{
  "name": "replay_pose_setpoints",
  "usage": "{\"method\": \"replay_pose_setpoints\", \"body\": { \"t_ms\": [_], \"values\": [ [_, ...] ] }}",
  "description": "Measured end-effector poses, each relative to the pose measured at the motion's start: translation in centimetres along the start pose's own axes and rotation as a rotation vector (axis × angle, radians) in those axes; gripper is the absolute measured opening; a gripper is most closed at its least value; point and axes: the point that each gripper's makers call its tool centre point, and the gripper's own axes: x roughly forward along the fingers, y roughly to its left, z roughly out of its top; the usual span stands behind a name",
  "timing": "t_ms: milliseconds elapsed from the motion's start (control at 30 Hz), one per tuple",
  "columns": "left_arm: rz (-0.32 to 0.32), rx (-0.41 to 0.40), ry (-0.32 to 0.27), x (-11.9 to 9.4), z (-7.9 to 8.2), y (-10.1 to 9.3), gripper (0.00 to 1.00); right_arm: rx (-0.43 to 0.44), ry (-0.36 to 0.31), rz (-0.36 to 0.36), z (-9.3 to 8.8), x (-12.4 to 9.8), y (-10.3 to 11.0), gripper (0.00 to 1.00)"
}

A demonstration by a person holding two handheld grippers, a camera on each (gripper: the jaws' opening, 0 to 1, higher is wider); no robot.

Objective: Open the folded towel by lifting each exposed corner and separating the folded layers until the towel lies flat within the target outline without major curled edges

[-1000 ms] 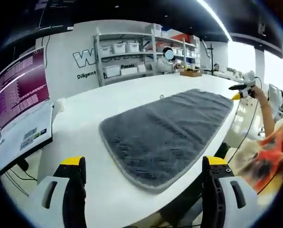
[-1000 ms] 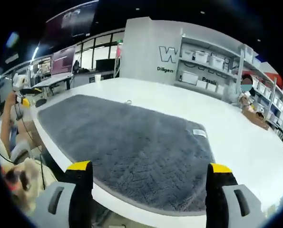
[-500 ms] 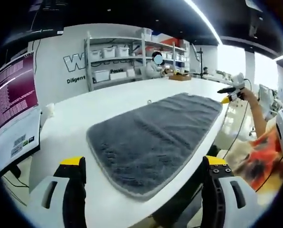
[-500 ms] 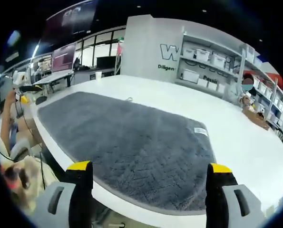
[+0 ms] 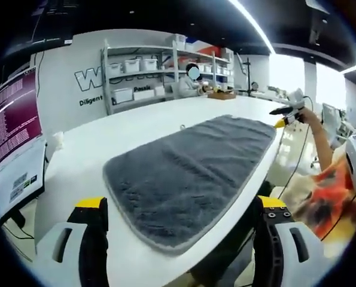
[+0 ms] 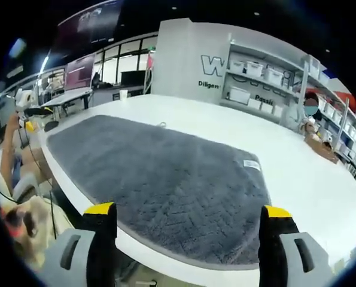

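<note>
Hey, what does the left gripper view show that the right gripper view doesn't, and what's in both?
Left gripper view: a monitor with purple text stands beside the table, and the right gripper shows past the towel's far end.
Right gripper view: a small white label lies on the towel's edge, and the left gripper shows far off.
Both: the grey towel spread flat on the white table, and shelves with bins.

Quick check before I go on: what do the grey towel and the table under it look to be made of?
Grey towel: a thick, plush pile, probably microfibre or terry. It shows a ridged woven pattern, a stitched paler border and a small white label near one edge. Table: a smooth white top, likely laminate or painted board, with a faint sheen and no visible grain.
</note>
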Motion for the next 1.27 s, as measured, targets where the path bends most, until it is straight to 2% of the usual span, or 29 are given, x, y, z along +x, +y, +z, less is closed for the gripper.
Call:
{"method": "replay_pose_setpoints", "body": {
  "t_ms": [633, 800, 1267],
  "values": [
    [-0.031, 0.007, 0.010, 0.8, -0.1, -0.8, 0.99, -0.020, 0.002, -0.005, 0.2, 0.0, -0.1, 0.99],
    [-0.041, 0.005, 0.010, 0.9, -0.1, -1.0, 0.99, -0.037, 0.031, -0.012, -0.2, 0.5, 0.2, 1.00],
    [-0.045, 0.014, 0.006, 0.9, 0.0, -1.1, 1.00, -0.017, 0.028, -0.011, -0.3, 0.2, 0.1, 0.99]
  ]
}}
